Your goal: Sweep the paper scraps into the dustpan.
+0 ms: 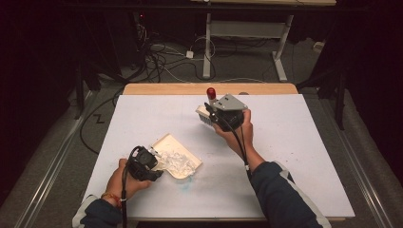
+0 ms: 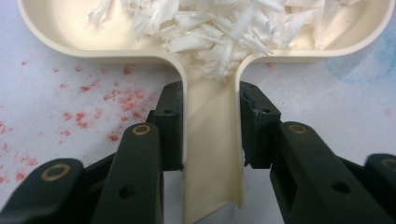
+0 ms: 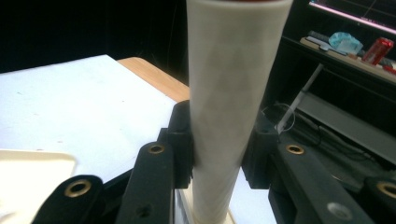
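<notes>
White surface (image 1: 294, 156): left gripper (image 2: 210, 135) fingers clamp dustpan (image 1: 177, 156) handle, lower left; right gripper (image 3: 223, 144) fingers hold brush (image 1: 205, 115) handle, upper centre.

Red can (image 3: 378, 49) on shelf; cables (image 1: 161, 59) on floor.

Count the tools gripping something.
2: the left tool clamps the dustpan handle near the table's front; the right tool holds a brush raised over the table's middle.
</notes>
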Available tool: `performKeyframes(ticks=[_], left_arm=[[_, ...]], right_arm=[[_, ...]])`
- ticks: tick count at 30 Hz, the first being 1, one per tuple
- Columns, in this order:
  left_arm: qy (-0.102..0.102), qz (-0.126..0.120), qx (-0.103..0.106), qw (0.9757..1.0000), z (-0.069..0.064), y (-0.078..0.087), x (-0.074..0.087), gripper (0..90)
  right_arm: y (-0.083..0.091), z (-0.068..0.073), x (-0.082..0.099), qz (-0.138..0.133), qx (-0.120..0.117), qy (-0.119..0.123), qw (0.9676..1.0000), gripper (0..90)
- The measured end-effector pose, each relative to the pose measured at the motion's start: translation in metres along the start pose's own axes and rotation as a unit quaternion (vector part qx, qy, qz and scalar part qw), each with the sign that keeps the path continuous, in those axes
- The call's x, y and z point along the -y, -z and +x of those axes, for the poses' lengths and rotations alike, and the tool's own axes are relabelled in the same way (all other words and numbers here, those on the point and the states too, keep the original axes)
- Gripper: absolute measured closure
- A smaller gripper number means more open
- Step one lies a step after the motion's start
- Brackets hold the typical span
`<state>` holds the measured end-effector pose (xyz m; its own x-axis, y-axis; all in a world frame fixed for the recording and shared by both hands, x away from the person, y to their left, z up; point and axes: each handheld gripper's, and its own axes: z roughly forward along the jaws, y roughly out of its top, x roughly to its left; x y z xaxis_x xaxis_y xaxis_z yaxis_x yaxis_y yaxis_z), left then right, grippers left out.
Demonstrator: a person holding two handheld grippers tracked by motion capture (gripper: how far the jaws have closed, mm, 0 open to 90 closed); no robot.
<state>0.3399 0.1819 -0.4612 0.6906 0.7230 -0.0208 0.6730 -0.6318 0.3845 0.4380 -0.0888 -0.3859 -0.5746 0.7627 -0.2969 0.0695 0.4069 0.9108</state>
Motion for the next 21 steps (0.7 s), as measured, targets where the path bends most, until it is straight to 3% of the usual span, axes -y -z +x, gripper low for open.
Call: performKeyframes(ticks=[4,8,10,14,16,18,21], left_arm=[[-0.001,0.0,-0.001,1.0,0.0,0.0,0.0,63.5],[0.0,-0.002,-0.001,1.0,0.0,0.0,-0.001,63.5],[-0.002,-0.002,0.0,1.0,0.001,-0.001,-0.001,63.5],[-0.003,-0.001,0.001,1.0,0.001,-0.001,-0.001,63.5],[-0.002,-0.001,0.001,1.0,0.001,0.0,-0.001,63.6],[-0.002,-0.001,-0.002,1.0,0.0,0.0,-0.001,63.5],[-0.003,0.003,-0.001,1.0,0.0,0.0,-0.001,63.6]], right_arm=[[-0.019,0.008,0.006,-0.006,0.009,0.02,0.9997,70.1],[-0.032,0.019,0.006,-0.004,-0.013,0.01,0.9999,70.1],[-0.034,0.027,0.004,0.0,-0.033,0.028,0.9991,70.0],[-0.031,0.041,0.001,0.015,-0.09,0.055,0.9943,69.6],[-0.025,0.046,-0.001,0.015,-0.118,0.072,0.9903,69.8],[-0.018,0.05,-0.002,0.028,-0.128,0.08,0.9881,69.2],[-0.001,0.054,-0.002,0.034,-0.159,0.069,0.9842,69.2]])
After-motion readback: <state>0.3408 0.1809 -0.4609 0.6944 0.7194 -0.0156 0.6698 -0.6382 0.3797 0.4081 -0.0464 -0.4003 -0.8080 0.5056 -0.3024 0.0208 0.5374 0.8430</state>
